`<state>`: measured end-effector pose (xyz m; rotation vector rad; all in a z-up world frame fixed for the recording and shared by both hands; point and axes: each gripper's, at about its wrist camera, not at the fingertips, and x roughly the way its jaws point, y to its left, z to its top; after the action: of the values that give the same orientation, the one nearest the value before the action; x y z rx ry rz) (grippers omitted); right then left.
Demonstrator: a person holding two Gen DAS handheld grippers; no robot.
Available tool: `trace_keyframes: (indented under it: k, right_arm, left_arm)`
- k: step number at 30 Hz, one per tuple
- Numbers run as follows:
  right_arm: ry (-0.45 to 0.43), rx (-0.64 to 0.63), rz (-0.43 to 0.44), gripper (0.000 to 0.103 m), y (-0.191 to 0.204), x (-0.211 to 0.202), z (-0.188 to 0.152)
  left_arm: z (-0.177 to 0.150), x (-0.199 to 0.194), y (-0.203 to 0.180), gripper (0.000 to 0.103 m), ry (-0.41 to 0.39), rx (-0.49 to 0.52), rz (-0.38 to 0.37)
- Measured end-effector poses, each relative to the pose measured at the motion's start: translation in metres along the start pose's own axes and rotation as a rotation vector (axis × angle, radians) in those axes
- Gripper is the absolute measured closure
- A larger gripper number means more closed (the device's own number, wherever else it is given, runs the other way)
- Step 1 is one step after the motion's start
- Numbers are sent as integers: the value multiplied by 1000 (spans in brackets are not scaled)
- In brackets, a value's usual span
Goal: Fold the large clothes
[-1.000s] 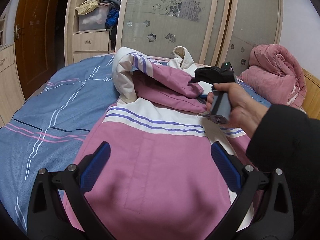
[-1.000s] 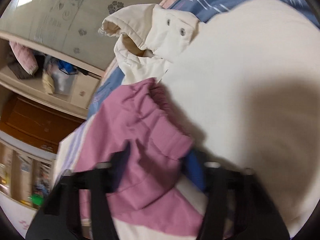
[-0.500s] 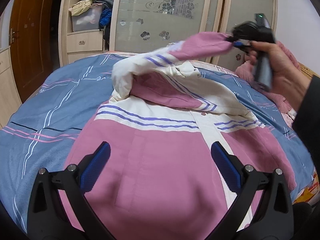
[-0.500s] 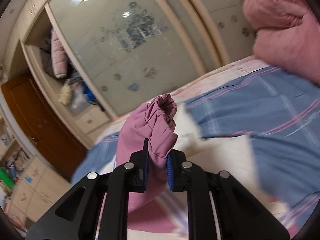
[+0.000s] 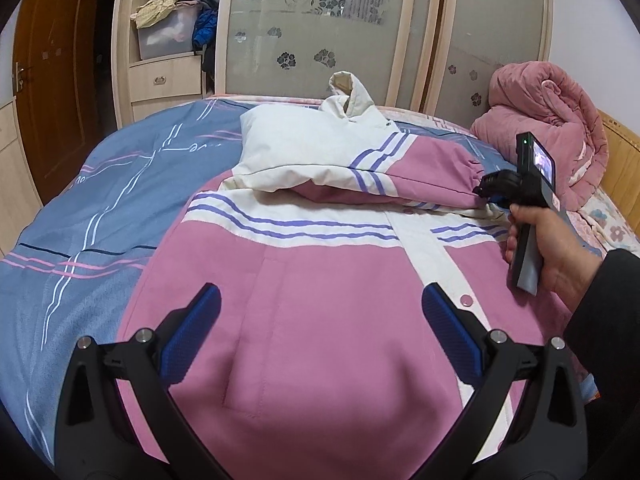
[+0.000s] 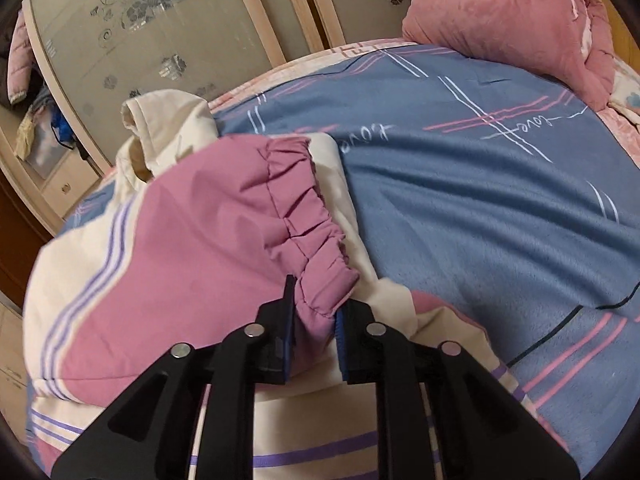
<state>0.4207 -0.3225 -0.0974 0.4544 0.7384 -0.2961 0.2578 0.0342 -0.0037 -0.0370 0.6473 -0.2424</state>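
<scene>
Lying flat across blue bedspread, jacket under wide-open left gripper. Ahead, sleeve cuff pinched in right gripper, jaws just eased slightly; bare bedspread beyond. Right hand angled downward.

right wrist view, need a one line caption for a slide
Right gripper pinches the pink elastic sleeve cuff of a pink and cream jacket laid across the blue bedspread.
</scene>
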Motion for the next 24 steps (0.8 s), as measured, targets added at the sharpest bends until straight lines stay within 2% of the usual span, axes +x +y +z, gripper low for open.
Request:
trace_keyframes:
  k: [3, 5, 6, 7, 8, 12, 18, 21, 24]
  right_arm:
    - [-14, -47, 31, 67, -1, -1, -7]
    - [-24, -72, 95, 37, 0, -13, -10]
    - [-43, -82, 105, 26, 1, -25, -12]
    - [-92, -89, 98, 10, -1, -45, -19]
    - [-125, -88, 107, 6, 0, -60, -22]
    - [-191, -139, 198, 2, -16, -128, -56]
    - [-364, -295, 181, 1, -52, -239, -141]
    - [-426, -321, 179, 1, -58, -267, -167]
    - [-430, -355, 181, 1, -55, -275, -183]
  left_arm:
    - [0, 2, 2, 2, 2, -4, 12]
    - [1, 2, 1, 2, -1, -3, 21]
    - [1, 2, 1, 2, -4, -2, 25]
    - [0, 2, -1, 2, -5, 2, 27]
    - [0, 2, -2, 2, -7, 7, 30]
    - [-5, 1, -10, 2, -11, 45, 53]
    - [-15, -18, -17, 2, -34, 75, 62]
    - [-19, -33, -20, 2, -52, 81, 60]
    - [-23, -50, -22, 2, -92, 84, 63]
